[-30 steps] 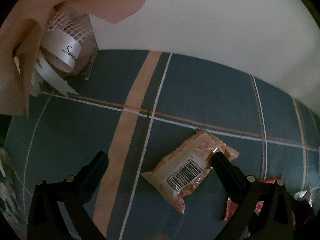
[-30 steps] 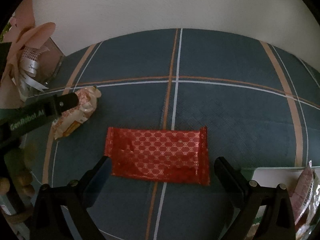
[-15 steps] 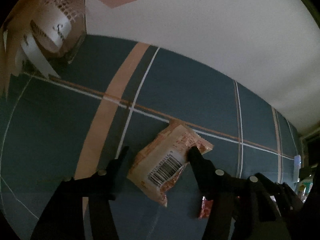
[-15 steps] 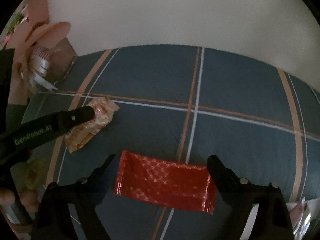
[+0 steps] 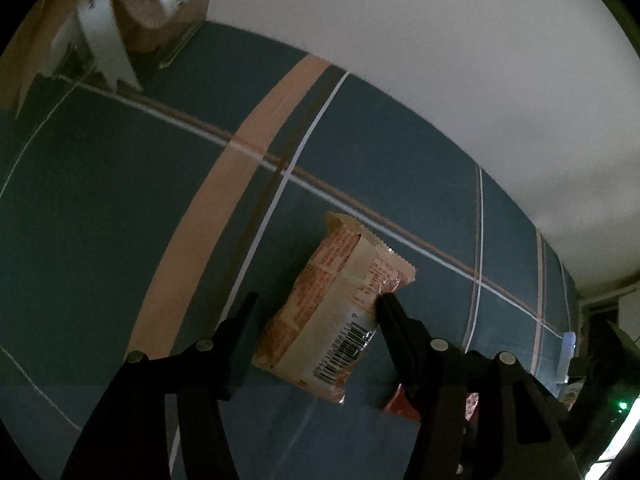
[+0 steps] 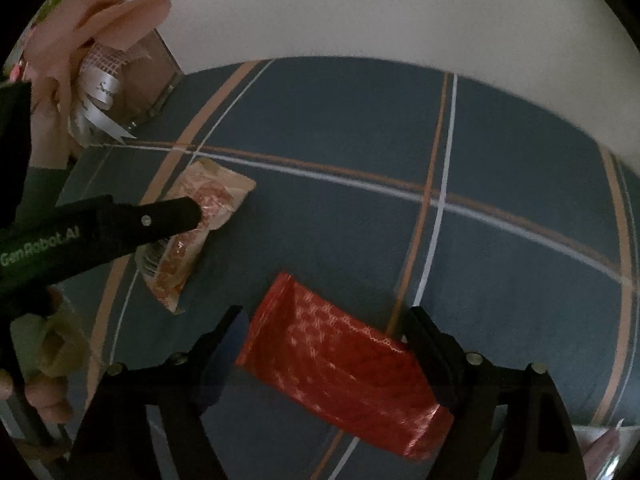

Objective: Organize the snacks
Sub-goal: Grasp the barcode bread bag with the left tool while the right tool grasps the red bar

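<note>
An orange-and-cream snack packet with a barcode lies on the blue plaid tablecloth. My left gripper is shut on it, both fingers touching its sides. The packet also shows in the right wrist view, under the left gripper's black finger. A red patterned snack packet lies between the fingers of my right gripper, whose jaws have narrowed onto its two ends. A corner of the red packet shows in the left wrist view.
A ribboned gift bundle with pink paper stands at the far left by the white wall; it also shows in the right wrist view. A white tray edge with another packet sits at the lower right.
Both grippers moved in over their packets and narrowed their jaws. The left fingers went from wide apart to pressing the orange packet; the right fingers closed in on the red packet, which has tilted.
</note>
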A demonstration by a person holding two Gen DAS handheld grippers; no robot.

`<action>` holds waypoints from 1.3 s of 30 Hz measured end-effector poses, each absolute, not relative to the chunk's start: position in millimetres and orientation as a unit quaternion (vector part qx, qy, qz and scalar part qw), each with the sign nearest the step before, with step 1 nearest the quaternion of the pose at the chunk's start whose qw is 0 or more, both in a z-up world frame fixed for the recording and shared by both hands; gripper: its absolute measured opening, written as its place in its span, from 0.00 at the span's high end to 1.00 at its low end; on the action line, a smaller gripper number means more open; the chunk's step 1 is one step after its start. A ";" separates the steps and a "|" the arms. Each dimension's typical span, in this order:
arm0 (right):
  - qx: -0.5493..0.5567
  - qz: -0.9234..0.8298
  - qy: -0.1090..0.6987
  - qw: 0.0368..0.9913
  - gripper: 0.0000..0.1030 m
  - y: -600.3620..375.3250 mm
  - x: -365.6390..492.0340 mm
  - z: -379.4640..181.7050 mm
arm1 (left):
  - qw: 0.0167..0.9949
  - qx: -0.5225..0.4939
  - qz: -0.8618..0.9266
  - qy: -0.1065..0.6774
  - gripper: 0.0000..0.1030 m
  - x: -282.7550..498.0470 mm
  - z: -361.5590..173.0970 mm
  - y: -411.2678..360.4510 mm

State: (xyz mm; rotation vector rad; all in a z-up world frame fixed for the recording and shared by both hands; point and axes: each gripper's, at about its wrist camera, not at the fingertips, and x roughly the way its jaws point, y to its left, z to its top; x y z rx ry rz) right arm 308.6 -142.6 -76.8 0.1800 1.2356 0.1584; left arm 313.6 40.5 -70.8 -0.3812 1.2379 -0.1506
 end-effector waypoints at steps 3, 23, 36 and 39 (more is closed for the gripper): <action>0.101 0.090 0.583 0.801 0.21 -147.3 299.8 -76.1 | 0.786 -0.191 -0.073 0.583 0.41 306.3 -73.5 45.5; -0.025 0.084 0.585 0.807 0.43 -112.5 267.0 -74.0 | 0.807 -0.108 -0.059 0.578 0.41 293.1 -79.4 16.3; -0.061 0.078 0.599 0.795 0.46 -94.1 279.3 -83.6 | 0.815 -0.104 -0.047 0.568 0.55 297.9 -85.3 15.6; -0.062 0.077 0.596 0.797 0.49 -99.4 275.7 -80.5 | 0.816 -0.111 -0.046 0.565 0.59 299.2 -86.6 16.1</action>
